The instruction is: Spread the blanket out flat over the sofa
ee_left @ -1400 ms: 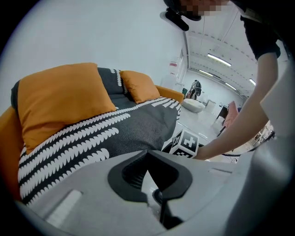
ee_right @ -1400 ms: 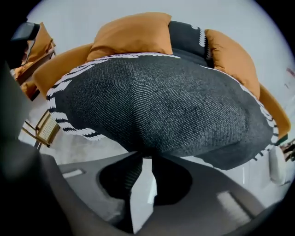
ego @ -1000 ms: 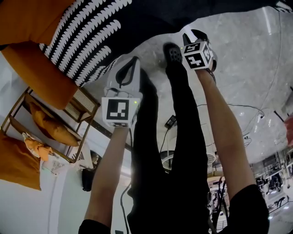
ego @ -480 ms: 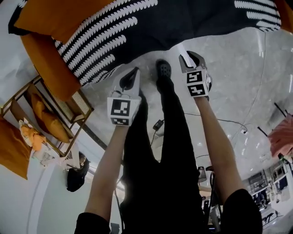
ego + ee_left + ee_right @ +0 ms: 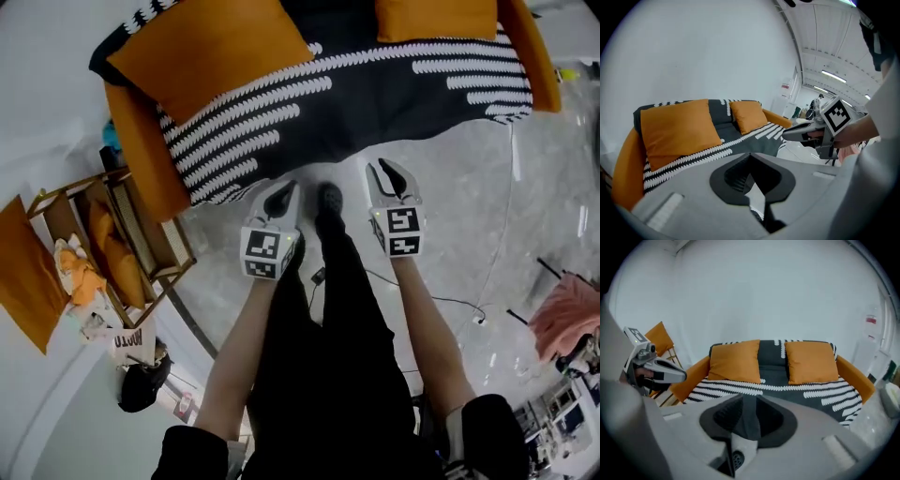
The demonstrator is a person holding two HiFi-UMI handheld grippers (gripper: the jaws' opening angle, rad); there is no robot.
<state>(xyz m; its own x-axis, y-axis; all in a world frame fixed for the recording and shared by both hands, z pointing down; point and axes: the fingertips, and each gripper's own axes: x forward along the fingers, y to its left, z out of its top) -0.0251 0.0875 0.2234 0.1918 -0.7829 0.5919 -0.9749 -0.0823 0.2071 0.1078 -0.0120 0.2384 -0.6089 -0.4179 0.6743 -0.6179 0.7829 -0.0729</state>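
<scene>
The pale marble floor (image 5: 525, 206) filled the lower part of the head view. Against the white wall stood the orange sofa (image 5: 141, 169). The dark blanket (image 5: 375, 103) with white stripes lay spread across the sofa's seat and up its back, and its front edge hung over the seat front toward the floor. It lay apart from both grippers.

The person's legs (image 5: 347, 319) in black trousers stood in front of the sofa. A wooden rack (image 5: 155, 248) holding orange cushions stood beside the sofa's arm. 2 orange cushions leaned on the blanket against the sofa's back, 1 large cushion (image 5: 206, 52) near the arm and another cushion (image 5: 436, 17) further along.

The left gripper (image 5: 281, 195) hung in front of the sofa with its jaws clenched together on nothing. The right gripper (image 5: 386, 173) hung just beside it, on the other side of the person's shoe (image 5: 328, 199). Its jaws had just been closing but stood apart, with nothing between them. A thin cable (image 5: 441, 300) trailed over the floor.
</scene>
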